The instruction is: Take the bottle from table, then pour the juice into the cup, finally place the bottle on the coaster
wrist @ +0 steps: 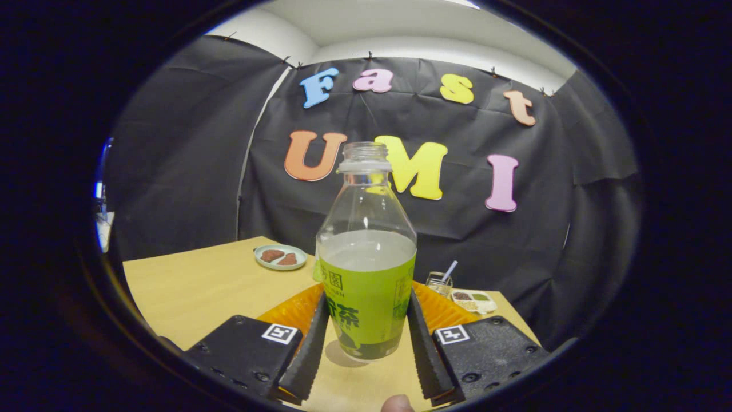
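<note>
An uncapped clear bottle [366, 269] with a green label, roughly half full of pale liquid, stands upright between my fingers. My gripper [369, 297] is shut on it, with both fingers [311, 349] pressed against the labelled sides. The bottle's base is at or just above the wooden table [194, 292], casting a small shadow; I cannot tell which. An orange ribbed coaster [289, 312] lies flat just behind the bottle, its middle hidden by it. Beyond the fingers to the right stands a small clear glass cup [439, 283] with a straw in it.
A small pale plate [280, 256] with two brown pieces sits at the far left of the table. A little white tray of food [473, 301] lies beside the cup. A person's fingertip [397, 404] shows below the fingers. The table's right edge runs close past the tray.
</note>
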### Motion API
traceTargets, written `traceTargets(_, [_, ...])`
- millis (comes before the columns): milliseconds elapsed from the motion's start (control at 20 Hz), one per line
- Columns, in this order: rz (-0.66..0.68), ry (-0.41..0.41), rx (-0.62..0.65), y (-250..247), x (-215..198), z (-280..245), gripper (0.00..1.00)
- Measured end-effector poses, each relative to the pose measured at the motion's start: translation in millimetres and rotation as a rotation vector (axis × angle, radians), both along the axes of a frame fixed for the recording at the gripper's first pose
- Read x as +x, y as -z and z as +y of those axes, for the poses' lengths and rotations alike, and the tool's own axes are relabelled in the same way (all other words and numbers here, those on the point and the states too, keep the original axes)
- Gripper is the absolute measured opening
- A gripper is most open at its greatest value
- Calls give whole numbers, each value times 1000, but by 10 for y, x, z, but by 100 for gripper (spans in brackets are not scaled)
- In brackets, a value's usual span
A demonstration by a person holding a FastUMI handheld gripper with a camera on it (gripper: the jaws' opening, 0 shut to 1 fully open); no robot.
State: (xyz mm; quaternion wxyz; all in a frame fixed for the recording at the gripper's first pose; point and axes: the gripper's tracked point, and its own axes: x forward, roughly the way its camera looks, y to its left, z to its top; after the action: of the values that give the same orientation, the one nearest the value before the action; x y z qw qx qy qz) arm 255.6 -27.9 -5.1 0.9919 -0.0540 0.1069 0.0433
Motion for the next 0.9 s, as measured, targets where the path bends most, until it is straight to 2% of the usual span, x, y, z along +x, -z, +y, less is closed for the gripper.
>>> traceTargets(300, [49,0,119,500,416,17,74])
traceTargets(900, [153,19,156,1350,801,29,76])
